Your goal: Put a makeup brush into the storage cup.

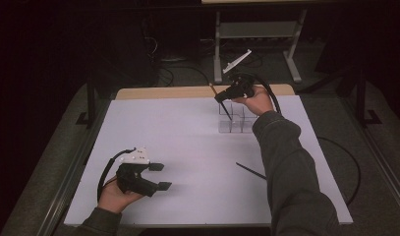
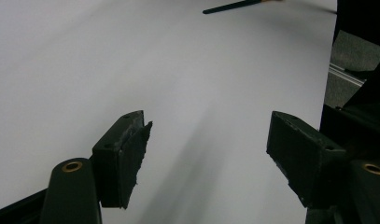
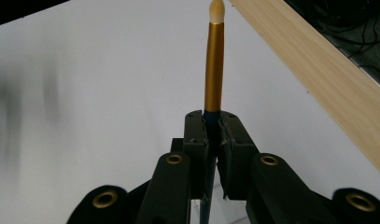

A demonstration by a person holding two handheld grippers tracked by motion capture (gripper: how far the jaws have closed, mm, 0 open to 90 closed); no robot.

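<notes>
Gold ferrule and pale tip mark the paintbrush that my right gripper pinches, jaws pressed together on its dark handle just below the ferrule; in the right gripper view the brush stands straight up out of the jaws. In the high view my right gripper holds that brush tilted, its tip toward the far edge and its dark lower end reaching down into the clear plastic holder, a compartmented box at the far right of the white table sheet; which compartment it enters I cannot tell. A second brush lies flat on the sheet, nearer to me and just beside my right sleeve. A strip of bare wooden tabletop shows beyond the sheet. My left gripper rests at the near left, well apart from both brushes, its jaws spread with nothing between them. In the left gripper view, the lying brush appears at the top edge.
</notes>
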